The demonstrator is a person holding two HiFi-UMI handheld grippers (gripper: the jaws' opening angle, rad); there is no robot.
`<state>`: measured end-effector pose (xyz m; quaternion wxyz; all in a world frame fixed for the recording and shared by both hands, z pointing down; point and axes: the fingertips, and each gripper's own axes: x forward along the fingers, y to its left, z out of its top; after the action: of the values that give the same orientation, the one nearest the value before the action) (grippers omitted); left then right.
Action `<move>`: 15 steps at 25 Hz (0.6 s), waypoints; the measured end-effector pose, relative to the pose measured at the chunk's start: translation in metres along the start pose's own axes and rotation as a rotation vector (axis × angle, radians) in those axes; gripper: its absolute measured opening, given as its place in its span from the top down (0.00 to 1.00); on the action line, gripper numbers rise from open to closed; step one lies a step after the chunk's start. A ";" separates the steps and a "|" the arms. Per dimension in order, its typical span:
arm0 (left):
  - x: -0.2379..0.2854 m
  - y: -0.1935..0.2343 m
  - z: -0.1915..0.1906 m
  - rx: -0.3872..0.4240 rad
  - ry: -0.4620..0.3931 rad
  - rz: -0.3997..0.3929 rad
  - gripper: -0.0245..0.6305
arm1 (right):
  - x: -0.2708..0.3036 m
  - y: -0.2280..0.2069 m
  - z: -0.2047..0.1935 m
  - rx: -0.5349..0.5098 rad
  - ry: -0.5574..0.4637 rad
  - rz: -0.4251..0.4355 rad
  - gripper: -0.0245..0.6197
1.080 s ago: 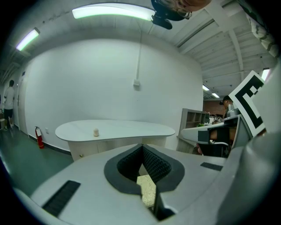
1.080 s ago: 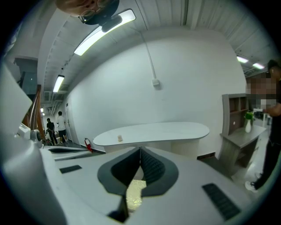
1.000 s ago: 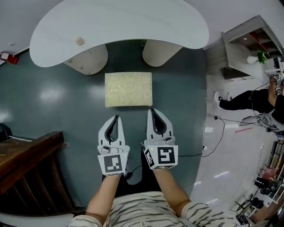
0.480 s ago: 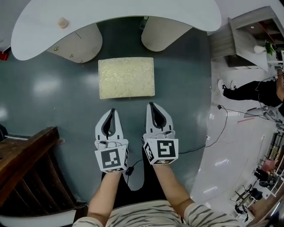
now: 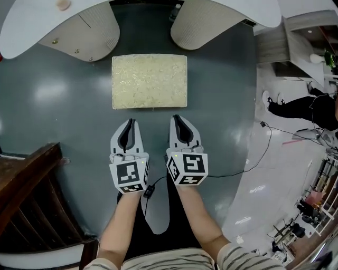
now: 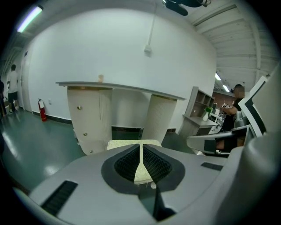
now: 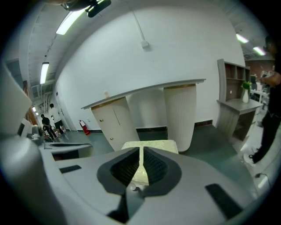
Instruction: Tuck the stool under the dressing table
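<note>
The stool (image 5: 149, 81), with a pale cream cushioned top, stands on the dark green floor just in front of the dressing table (image 5: 31, 26). The table has a white curved top and two cream ribbed pedestals, with a gap between them behind the stool. My left gripper (image 5: 130, 122) and right gripper (image 5: 176, 118) hang side by side just short of the stool's near edge, both shut and empty. In the left gripper view the stool (image 6: 127, 144) shows past the closed jaws, as does the stool (image 7: 151, 145) in the right gripper view.
A dark wooden piece of furniture (image 5: 26, 195) stands at the left. A grey shelf unit (image 5: 296, 42) is at the right, with a person's legs (image 5: 301, 111) and a black cable (image 5: 253, 158) on the pale floor. A small knob-like object (image 5: 63, 4) sits on the tabletop.
Both grippers have sunk lower, still shut and side by side, and their tips have closed on the stool's near edge. The head view has dipped, so stool and table appear larger and higher in frame.
</note>
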<state>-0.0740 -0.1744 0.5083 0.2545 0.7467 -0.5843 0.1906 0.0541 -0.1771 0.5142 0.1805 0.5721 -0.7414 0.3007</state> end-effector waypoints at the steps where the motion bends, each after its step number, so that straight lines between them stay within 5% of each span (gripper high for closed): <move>1: 0.005 0.002 -0.008 -0.007 0.008 0.002 0.95 | 0.005 -0.001 -0.007 0.009 0.011 0.003 0.93; 3: 0.014 0.004 -0.023 -0.016 0.023 0.008 0.95 | 0.015 -0.004 -0.021 0.025 0.032 0.009 0.85; 15: 0.054 0.018 -0.087 -0.050 0.113 0.014 0.85 | 0.060 -0.025 -0.078 0.066 0.106 -0.029 0.79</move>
<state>-0.0769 -0.1675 0.6122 0.3044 0.7241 -0.5787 0.2195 0.0548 -0.1745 0.6159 0.2051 0.5715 -0.7123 0.3522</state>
